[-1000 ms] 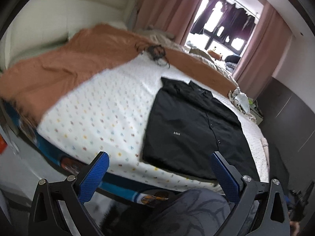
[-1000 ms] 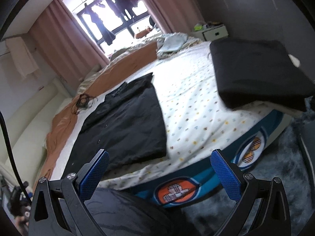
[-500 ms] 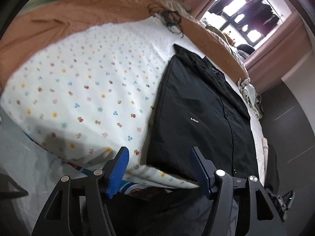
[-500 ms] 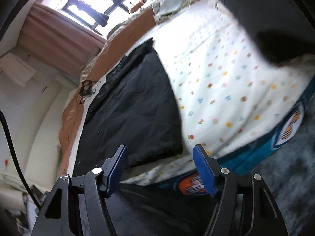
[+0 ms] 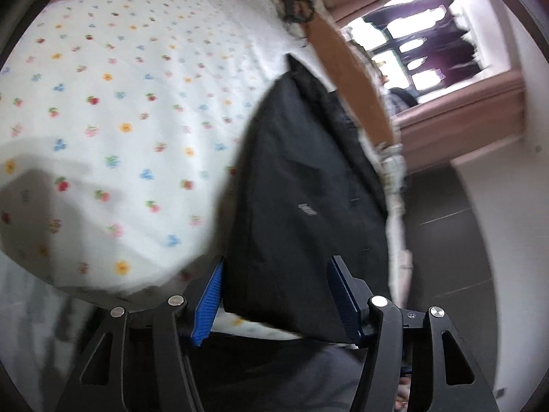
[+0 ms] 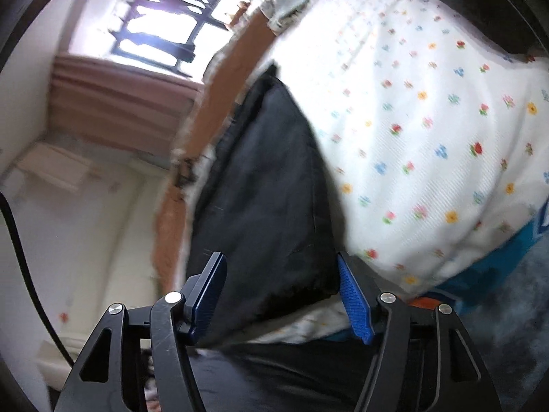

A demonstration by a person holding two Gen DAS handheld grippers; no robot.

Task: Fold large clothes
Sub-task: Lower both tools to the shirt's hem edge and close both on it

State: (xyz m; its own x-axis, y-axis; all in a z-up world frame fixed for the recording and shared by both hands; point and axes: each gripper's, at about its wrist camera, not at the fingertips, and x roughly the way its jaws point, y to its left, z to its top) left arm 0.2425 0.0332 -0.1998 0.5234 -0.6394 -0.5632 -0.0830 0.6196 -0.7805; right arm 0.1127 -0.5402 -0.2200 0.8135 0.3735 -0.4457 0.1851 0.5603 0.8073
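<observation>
Left wrist view: your left gripper & right gripper sit part-open, holding nothing, each straddling a near hem corner of the black shirt lying flat on the bed, probably (blurry) to pinch both for folding.

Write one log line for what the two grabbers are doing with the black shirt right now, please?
left gripper: open, at hem of black shirt | right gripper: open, at hem | shirt: flat on flowered sheet

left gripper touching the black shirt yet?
Cannot tell. In the left wrist view the open left gripper frames the black shirt's near hem, but motion blur hides any contact or gap at the fingers.
</observation>
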